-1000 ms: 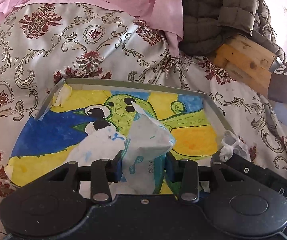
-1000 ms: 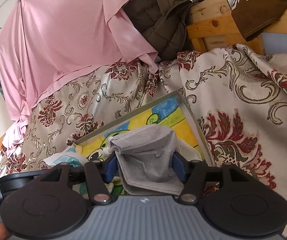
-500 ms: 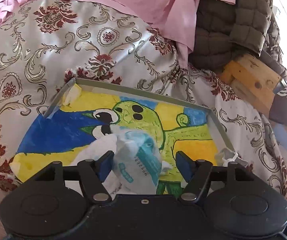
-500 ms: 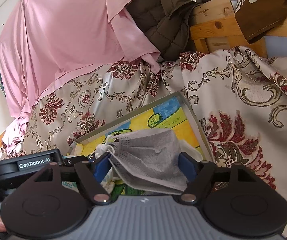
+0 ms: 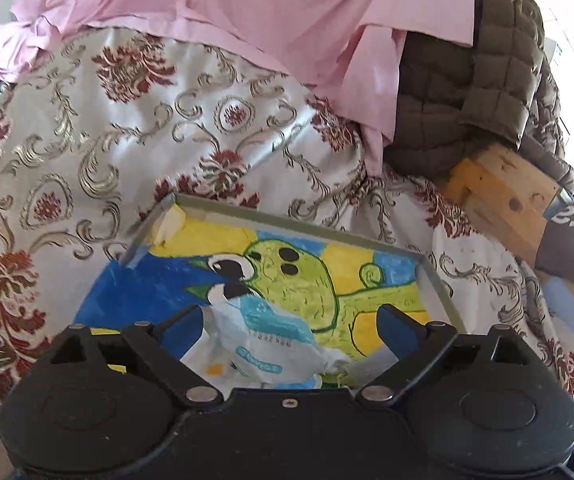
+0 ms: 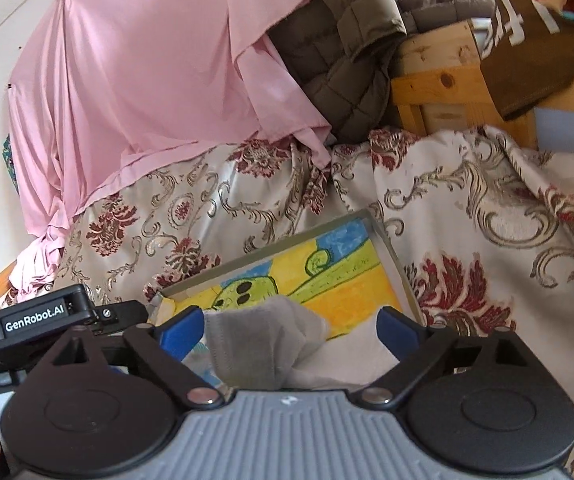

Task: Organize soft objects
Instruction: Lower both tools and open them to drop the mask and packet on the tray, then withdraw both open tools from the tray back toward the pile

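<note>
A shallow tray (image 5: 303,227) with a painted green cartoon figure on yellow and blue lies on the patterned bedspread. In the left wrist view a crumpled white and blue wrapper (image 5: 263,344) rests in the tray between the blue pads of my left gripper (image 5: 287,322), whose jaws are opening and stand clear of it on the right side. In the right wrist view a grey face mask (image 6: 263,344) lies slumped in the tray (image 6: 389,248) between the wide jaws of my right gripper (image 6: 289,328), which are also opening; neither pad presses on it.
The floral bedspread (image 5: 87,152) spreads around the tray. A pink sheet (image 6: 147,92) and an olive quilted jacket (image 6: 351,32) hang behind, over a wooden frame (image 6: 439,80). My left gripper's body (image 6: 39,316) shows at the left of the right wrist view.
Both grippers have opened from a grip: the left let go of the wrapper, the right let go of the grey mask. Both things sank into the tray. The left gripper rose slightly.
</note>
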A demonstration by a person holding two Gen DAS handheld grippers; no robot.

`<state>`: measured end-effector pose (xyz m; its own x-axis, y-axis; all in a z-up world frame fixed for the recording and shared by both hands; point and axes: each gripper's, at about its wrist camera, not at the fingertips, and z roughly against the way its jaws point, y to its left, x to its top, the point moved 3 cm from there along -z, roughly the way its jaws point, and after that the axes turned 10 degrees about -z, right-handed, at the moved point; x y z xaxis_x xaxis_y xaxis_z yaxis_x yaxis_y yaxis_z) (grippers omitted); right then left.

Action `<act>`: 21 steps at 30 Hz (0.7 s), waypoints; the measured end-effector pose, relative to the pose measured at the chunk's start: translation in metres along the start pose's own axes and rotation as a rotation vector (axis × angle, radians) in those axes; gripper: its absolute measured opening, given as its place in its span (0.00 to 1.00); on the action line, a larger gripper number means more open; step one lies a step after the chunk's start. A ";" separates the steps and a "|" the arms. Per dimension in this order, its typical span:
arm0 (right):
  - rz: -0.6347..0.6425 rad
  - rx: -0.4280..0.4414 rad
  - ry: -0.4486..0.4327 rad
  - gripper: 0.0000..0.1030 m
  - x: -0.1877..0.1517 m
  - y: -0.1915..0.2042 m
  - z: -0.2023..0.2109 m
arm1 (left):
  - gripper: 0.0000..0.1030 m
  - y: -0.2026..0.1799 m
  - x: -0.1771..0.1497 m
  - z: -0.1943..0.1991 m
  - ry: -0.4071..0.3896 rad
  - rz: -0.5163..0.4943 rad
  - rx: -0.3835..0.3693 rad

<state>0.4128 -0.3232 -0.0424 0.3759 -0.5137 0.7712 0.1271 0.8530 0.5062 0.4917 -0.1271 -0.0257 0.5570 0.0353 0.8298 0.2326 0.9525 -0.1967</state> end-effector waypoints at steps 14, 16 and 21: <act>0.104 0.040 -0.151 1.00 0.016 0.032 0.087 | 0.99 -0.009 0.009 0.090 -0.129 -0.034 0.016; 0.149 0.025 -0.171 1.00 0.014 0.037 0.101 | 0.99 -0.014 0.008 0.107 -0.153 -0.056 0.015; 0.197 0.016 -0.225 1.00 0.013 0.047 0.139 | 0.99 -0.022 -0.001 0.153 -0.212 -0.086 0.024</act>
<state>0.2959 -0.3029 0.0451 0.1793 -0.3474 0.9204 0.0572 0.9377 0.3428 0.3635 -0.1022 0.0576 0.3549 0.0141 0.9348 0.2512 0.9617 -0.1099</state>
